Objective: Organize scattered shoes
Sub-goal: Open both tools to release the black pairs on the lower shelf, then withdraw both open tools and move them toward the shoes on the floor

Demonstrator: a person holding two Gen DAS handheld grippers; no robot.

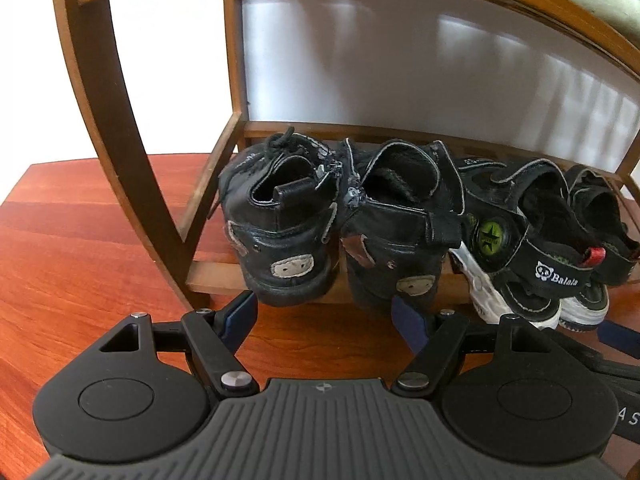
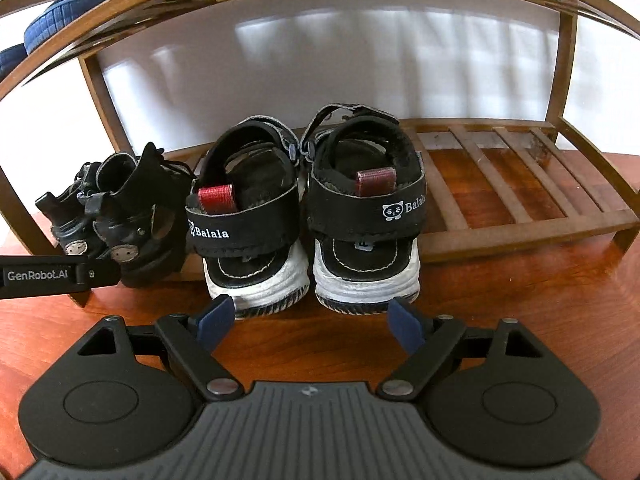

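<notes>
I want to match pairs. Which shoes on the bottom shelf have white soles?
The two Balala sandals, side by side with red heel tabs. The pair of boots to their left is black all over, soles included.

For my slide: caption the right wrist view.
Open right gripper faces paired black sandals on the wooden rack's bottom shelf.

Lower rack shelf [image 2: 516, 184]: right half free; black boots [image 2: 120, 216] and sandals [image 2: 308, 208] block left and centre.
</notes>
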